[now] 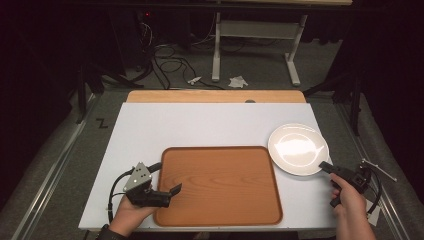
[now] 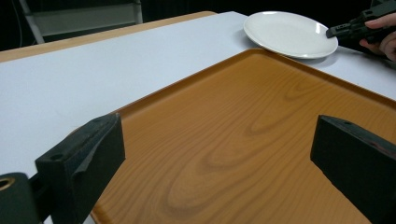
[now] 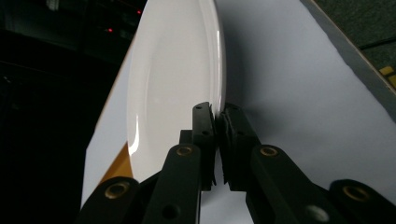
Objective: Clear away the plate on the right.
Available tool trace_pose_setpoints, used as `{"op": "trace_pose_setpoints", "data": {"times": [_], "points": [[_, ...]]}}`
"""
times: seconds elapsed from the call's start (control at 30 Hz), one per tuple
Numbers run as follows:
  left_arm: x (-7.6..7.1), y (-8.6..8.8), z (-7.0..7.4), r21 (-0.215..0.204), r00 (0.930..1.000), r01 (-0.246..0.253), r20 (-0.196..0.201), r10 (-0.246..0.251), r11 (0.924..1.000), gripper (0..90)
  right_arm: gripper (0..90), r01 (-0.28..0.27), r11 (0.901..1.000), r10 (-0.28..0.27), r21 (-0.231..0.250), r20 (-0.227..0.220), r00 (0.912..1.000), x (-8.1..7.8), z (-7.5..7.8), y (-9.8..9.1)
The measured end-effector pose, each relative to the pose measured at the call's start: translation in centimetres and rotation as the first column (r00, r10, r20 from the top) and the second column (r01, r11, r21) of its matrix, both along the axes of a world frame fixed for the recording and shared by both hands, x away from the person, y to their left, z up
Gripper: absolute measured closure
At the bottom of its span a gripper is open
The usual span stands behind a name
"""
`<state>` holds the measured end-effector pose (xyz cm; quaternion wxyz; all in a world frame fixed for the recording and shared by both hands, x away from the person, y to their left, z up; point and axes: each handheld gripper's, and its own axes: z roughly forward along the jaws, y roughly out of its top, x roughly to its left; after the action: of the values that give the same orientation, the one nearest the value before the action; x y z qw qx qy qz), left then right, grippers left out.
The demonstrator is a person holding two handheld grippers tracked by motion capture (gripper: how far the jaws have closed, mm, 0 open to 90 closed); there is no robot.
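Pinching white plate (image 3: 173, 70) rim, right gripper (image 3: 218, 114), plate flat

Dim room, dark at the edges. Grey carpeted floor (image 1: 260, 70) beyond the table, strewn with black cables (image 1: 167, 62) and crumpled white paper (image 1: 238, 81). White metal desk frame (image 1: 257, 37) farther back. Small red indicator light (image 1: 147, 14) glowing in the darkness.

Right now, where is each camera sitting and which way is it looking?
High view: above the table's near side, looking forward and down; both hands enter below.
Left gripper view: on the left gripper, jaws wide, facing across the tray.
Right gripper view: on the right gripper, rolled sideways, clamping the plate.
All share the plate.
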<state>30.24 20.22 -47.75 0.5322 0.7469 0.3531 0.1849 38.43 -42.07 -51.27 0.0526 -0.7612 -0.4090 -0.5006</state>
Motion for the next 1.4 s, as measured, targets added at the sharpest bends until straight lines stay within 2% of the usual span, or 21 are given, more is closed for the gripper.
{"op": "trace_pose_setpoints", "data": {"times": [0.03, 0.17, 0.53, 0.9, 1.2, 1.23, 1.4], "points": [[0.0, 0.0, 0.0, 0.001, 1.0000, 0.001, 0.000, -0.001, 1.0000, 3.6, 88.9, 0.008, 0.9999, -0.009, 0.011, 0.028, 0.9996, -0.1, 0.1, -0.1], [0.0, 0.0, 0.0, -0.002, 1.0000, 0.001, 0.000, -0.001, 1.0000, 3.6, 89.4, 0.014, 0.9999, -0.015, 0.010, 0.049, 0.9987, -0.2, 0.4, 0.0], [0.0, 0.1, 0.1, -0.010, 1.0000, 0.001, 0.004, -0.001, 1.0000, 3.6, 89.1, 0.015, 0.9999, -0.016, 0.006, 0.075, 0.9971, -0.3, 1.1, 0.0], [-0.1, 0.2, 0.2, -0.021, 1.0000, 0.001, 0.008, -0.001, 0.9998, 3.6, 89.0, 0.017, 0.9994, -0.020, 0.030, 0.102, 0.9946, -0.5, 1.5, -0.3], [-0.1, 0.2, 0.2, -0.023, 0.9999, 0.003, 0.010, -0.003, 0.9997, 3.6, 89.0, -0.005, 0.9995, 0.001, 0.032, 0.128, 0.9918, -0.6, 2.0, 0.0], [-0.1, 0.2, 0.2, -0.025, 0.9999, 0.004, 0.011, -0.004, 0.9997, 3.6, 88.9, -0.019, 0.9996, 0.016, 0.020, 0.133, 0.9910, -0.6, 2.3, 0.1], [-0.1, 0.2, 0.2, -0.023, 0.9999, 0.005, 0.011, -0.004, 0.9997, 3.6, 89.1, -0.048, 0.9986, 0.044, 0.022, 0.150, 0.9876, -0.5, 2.5, 0.5]]}}
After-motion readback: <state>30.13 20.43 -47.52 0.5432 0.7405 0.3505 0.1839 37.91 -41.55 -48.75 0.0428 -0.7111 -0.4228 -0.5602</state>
